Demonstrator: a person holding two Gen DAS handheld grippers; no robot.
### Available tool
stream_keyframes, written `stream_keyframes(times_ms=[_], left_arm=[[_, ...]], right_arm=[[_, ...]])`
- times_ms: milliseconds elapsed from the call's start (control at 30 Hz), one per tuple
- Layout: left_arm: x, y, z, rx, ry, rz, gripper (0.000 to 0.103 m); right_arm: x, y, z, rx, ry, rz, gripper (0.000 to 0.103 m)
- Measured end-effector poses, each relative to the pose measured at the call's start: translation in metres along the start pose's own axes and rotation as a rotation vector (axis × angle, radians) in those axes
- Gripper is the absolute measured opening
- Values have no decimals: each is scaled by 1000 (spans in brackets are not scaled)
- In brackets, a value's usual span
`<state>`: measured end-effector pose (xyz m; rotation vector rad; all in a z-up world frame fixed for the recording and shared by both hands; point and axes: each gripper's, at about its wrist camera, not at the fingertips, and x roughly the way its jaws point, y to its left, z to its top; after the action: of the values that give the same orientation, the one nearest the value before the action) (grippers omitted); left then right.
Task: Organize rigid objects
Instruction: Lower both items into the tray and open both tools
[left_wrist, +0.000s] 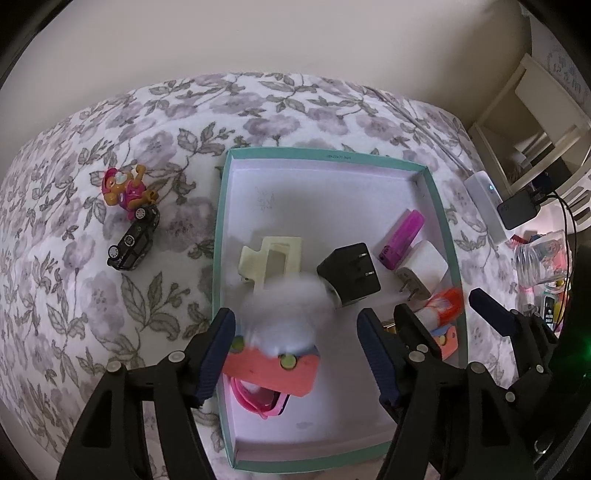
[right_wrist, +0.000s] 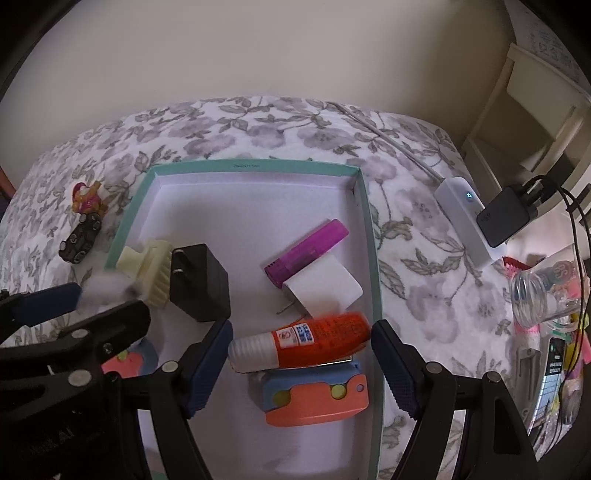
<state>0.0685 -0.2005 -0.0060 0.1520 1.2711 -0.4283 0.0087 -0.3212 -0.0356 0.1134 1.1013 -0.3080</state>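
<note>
A teal-rimmed box (left_wrist: 218, 240) (right_wrist: 373, 258) lies on the floral bedspread. My left gripper (left_wrist: 297, 350) stands open over its near end. A blurred white object (left_wrist: 288, 314) is between the fingers, clear of the right pad and above a coral piece (left_wrist: 273, 373) and a pink item (left_wrist: 258, 402). My right gripper (right_wrist: 303, 365) is open around an orange glue bottle (right_wrist: 303, 339), slightly blurred, which lies over a coral-and-blue piece (right_wrist: 317, 395). The box also holds a black plug adapter (right_wrist: 199, 280), a white charger (right_wrist: 325, 288), a purple lighter (right_wrist: 306, 251) and a cream clip (left_wrist: 269, 258).
A toy figure (left_wrist: 129, 192) and a black toy car (left_wrist: 133, 240) sit on the bedspread left of the box. To the right are a white power strip (right_wrist: 469, 221), a black charger (right_wrist: 506, 218), a clear jar (right_wrist: 543, 295) and clutter. A shelf stands at the far right.
</note>
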Motion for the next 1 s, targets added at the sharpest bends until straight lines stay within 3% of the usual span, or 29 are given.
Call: stream_keyframes(times_ms=[133, 300, 367, 667, 767, 1000], left_arm=[[-5, 1, 0, -6, -9, -17, 75], [-13, 8, 2, -35, -32, -24, 76], [-16, 13, 3, -53, -45, -16, 82], [-23, 53, 9, -150, -104, 112, 86], [-25, 71, 10, -192, -120, 169, 98], [-33, 109, 11, -303, -147, 203, 98]], right_arm=[[-4, 0, 2, 6, -15, 4, 89], [-9, -4, 5, 24, -29, -4, 90], [-11, -6, 6, 28, -35, -8, 98], [-18, -8, 10, 64, -68, 22, 103], [-20, -9, 11, 80, -76, 41, 103], [-24, 1, 14, 64, -93, 72, 103]])
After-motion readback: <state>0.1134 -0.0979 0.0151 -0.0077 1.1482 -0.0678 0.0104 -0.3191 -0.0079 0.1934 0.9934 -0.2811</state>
